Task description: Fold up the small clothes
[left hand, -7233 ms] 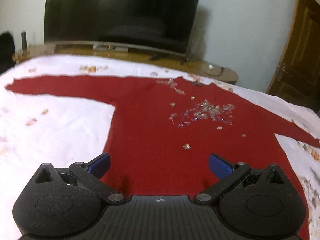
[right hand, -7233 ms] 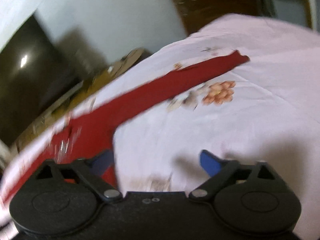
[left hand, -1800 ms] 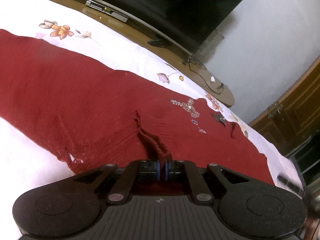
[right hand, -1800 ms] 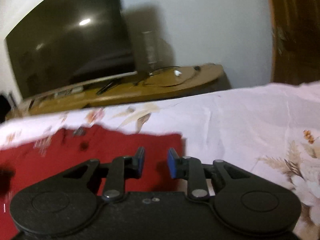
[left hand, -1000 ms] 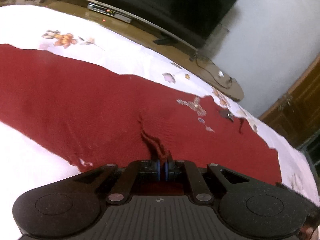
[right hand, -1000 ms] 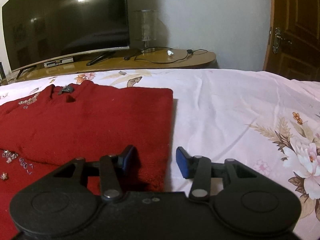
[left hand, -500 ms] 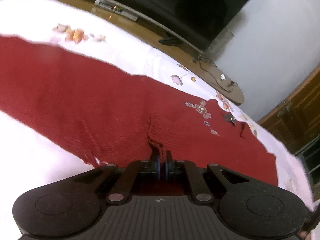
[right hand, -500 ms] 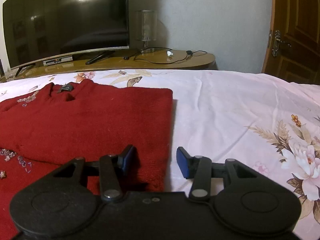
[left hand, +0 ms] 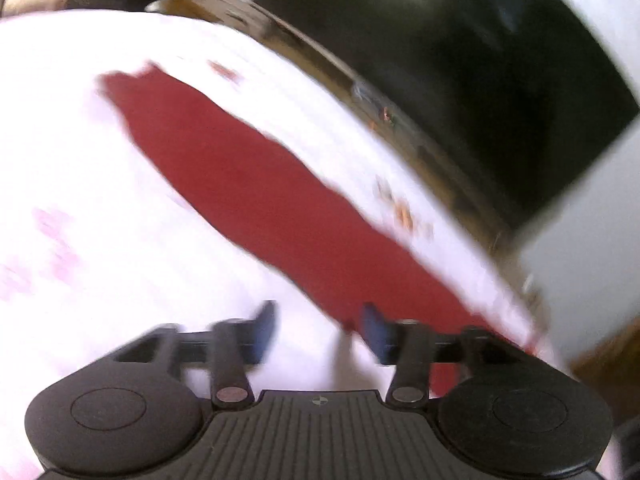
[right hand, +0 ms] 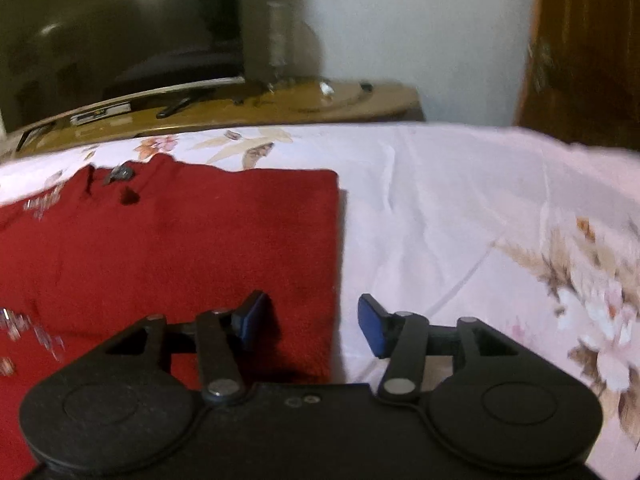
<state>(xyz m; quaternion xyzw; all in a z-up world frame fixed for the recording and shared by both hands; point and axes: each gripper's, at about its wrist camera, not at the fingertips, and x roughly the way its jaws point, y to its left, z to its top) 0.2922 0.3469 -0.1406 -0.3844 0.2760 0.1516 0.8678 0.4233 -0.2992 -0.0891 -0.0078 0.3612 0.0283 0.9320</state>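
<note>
**Two grippers spread above a red sweater on the bed**

Two grippers are in view, both with blue pads apart and holding nothing. The left gripper (left hand: pixel 316 330) hangs over the white floral bedsheet (left hand: pixel 120 240); its picture is motion-blurred. A long red sleeve (left hand: pixel 248 196) of the sweater lies flat on the sheet, running from 10 o'clock toward 4 o'clock, its near edge just beside the right-hand pad (left hand: pixel 374 332). Whether pad and cloth touch cannot be told through the blur. A dark television (left hand: pixel 480 60) and a wooden TV stand (left hand: pixel 320 64) sit beyond the bed at 1 o'clock.

The right gripper (right hand: pixel 312 320) straddles the straight folded edge of the red sweater (right hand: pixel 180 248): the left-hand pad (right hand: pixel 254 314) is over the cloth, the right-hand pad (right hand: pixel 370 324) over bare bedsheet (right hand: pixel 460 220). The sweater body fills the 9 o'clock side, lying flat, with its neckline (right hand: pixel 120 184) at 11 o'clock and sequin decoration (right hand: pixel 28 332) at the left margin. A television (right hand: pixel 112 32), TV stand (right hand: pixel 248 108) and brown door (right hand: pixel 584 48) stand beyond the bed from 11 to 2 o'clock.
</note>
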